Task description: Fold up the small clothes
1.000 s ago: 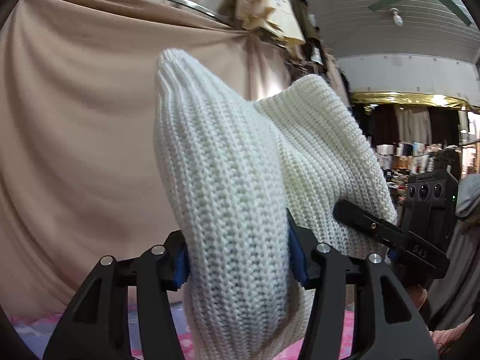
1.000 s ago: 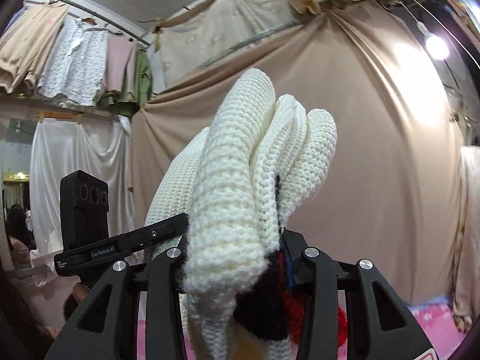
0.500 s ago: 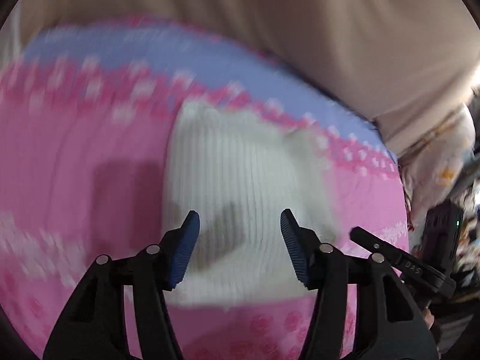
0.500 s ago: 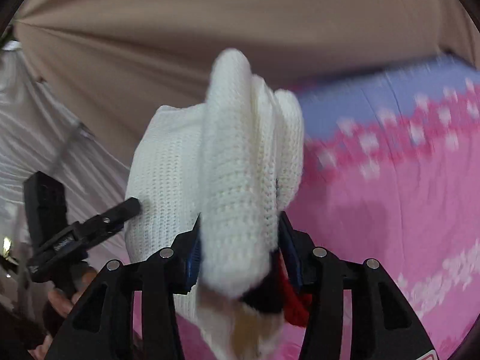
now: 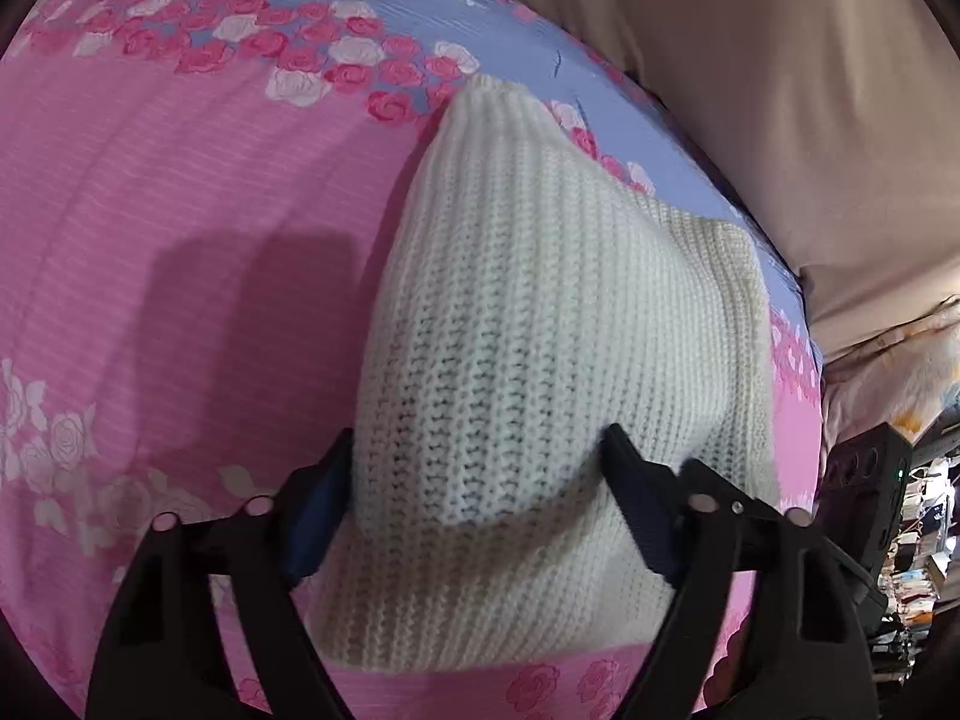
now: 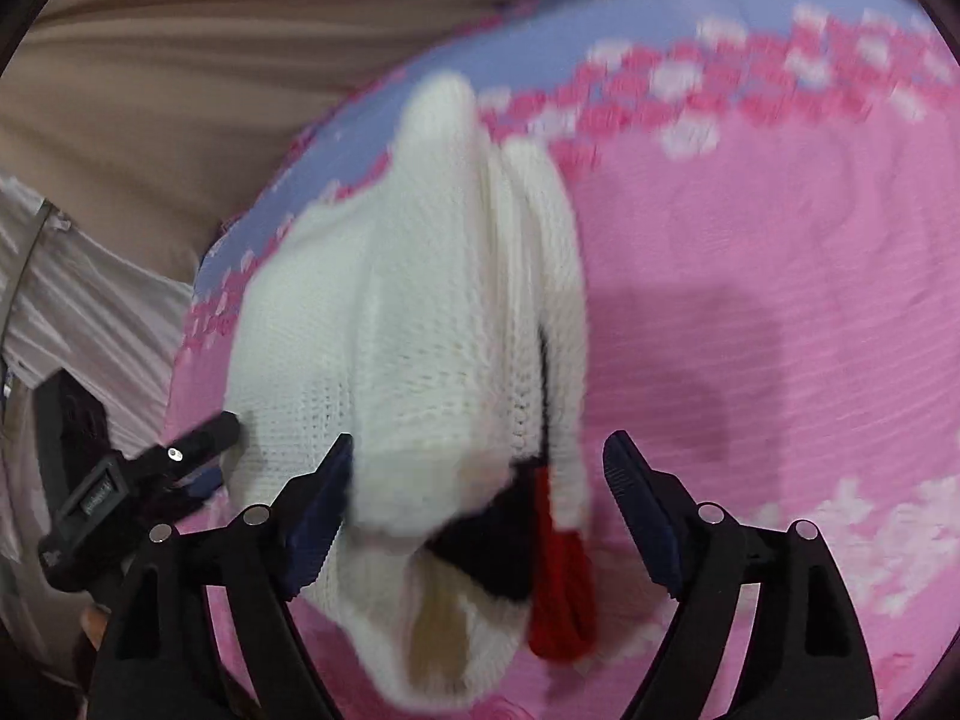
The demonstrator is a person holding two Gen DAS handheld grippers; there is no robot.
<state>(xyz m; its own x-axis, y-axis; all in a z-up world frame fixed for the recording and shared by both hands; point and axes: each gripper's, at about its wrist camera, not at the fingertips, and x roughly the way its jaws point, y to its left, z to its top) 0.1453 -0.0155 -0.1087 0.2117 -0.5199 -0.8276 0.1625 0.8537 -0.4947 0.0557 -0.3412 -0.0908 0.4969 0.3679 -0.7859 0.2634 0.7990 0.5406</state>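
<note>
White knit sweater [image 5: 540, 324] is lying lengthwise straight out between both spread-fingered grippers, left gripper [image 5: 480, 504] and right gripper [image 6: 480, 498] pinching nothing, equally near.

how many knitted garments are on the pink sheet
1: a white knit sweater lying on the floral sheet between both open tongs; more layers may be hidden underneath.

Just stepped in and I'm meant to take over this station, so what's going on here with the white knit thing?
A person with a hand-held gripper in each hand is folding a small white knit sweater on a pink floral sheet. The left hand-held gripper and the right hand-held gripper both have their jaws spread, with the sweater lying between the fingers, apparently just laid down. Red and black parts show at its near end in the right view.
</note>
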